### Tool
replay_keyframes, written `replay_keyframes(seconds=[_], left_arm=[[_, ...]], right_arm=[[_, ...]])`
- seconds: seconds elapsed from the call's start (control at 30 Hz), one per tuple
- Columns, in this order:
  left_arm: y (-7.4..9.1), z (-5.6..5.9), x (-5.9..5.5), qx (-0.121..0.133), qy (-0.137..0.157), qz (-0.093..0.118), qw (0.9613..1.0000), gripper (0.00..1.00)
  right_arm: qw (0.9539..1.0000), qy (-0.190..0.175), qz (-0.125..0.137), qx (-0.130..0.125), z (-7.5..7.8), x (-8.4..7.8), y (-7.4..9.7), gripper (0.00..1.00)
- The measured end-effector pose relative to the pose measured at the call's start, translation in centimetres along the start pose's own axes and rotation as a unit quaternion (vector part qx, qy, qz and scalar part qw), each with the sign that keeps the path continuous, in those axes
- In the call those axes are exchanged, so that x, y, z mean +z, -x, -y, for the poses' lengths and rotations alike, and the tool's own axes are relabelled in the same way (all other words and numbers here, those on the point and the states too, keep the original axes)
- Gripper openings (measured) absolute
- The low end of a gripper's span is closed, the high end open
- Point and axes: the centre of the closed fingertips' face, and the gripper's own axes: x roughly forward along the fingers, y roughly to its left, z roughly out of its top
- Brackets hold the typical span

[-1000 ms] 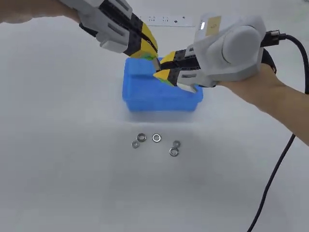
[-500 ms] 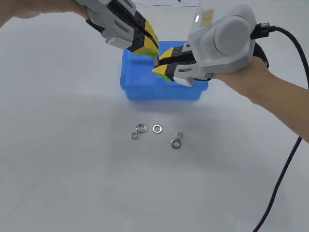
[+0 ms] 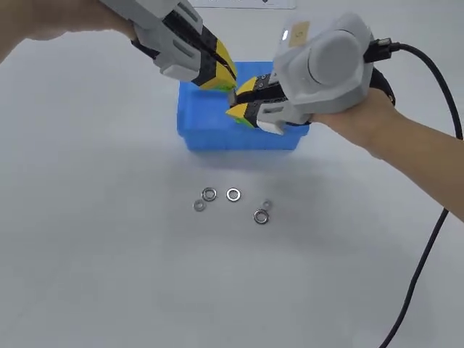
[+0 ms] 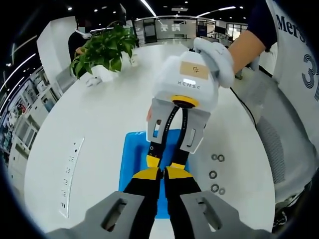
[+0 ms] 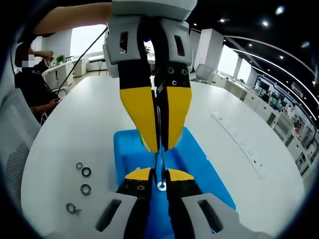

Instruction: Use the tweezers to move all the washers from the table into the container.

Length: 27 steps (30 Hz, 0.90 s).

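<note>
Several silver washers (image 3: 233,194) lie in a loose cluster on the white table, in front of the blue container (image 3: 210,134). Above the container my two grippers meet tip to tip. My left gripper (image 3: 226,78) comes in from the upper left, shut on thin metal tweezers (image 5: 158,124). These run down into my right gripper (image 5: 160,179), whose jaws stand close together around their lower end. A small silver ring (image 5: 162,186) sits there. The right gripper (image 4: 167,160) faces the left gripper (image 4: 163,174) over the container (image 4: 132,159). The washers (image 4: 214,174) lie to the right.
The white table (image 3: 109,275) stretches wide around the washers. A black cable (image 3: 424,239) trails from the right gripper along the right side. A power strip (image 4: 70,174) lies left of the container and a potted plant (image 4: 102,50) stands far back. A seated person (image 5: 30,84) is at the left.
The head camera has shifted a little. Both grippers stay tip to tip above the blue container, and the washers on the table have not moved.
</note>
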Motion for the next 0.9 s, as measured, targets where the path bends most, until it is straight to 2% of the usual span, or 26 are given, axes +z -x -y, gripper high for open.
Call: replay_keyframes(seconds=[0.3,0.47,0.63,0.73,0.9], left_arm=[[2.1,0.7,2.1,0.013,-0.019,0.011,0.9997,0.07],[3.8,1.5,3.5,0.020,-0.022,0.032,0.9990,0.07],[5.1,3.3,5.0,0.020,-0.037,0.051,0.9978,0.07],[5.6,4.8,5.9,0.015,-0.036,0.063,0.9973,0.07],[5.4,6.9,6.7,0.009,-0.033,0.074,0.9967,0.07]], right_arm=[[0.9995,0.017,0.024,-0.010,0.1,2.2,1.7,0.12],[0.9987,0.025,0.043,-0.013,-0.5,3.9,3.5,0.12],[0.9975,0.030,0.063,-0.012,-2.1,5.2,5.6,0.12],[0.9962,0.050,0.070,-0.015,-3.3,5.6,6.8,0.12],[0.9964,0.048,0.069,-0.015,-5.4,5.3,8.3,0.12]])
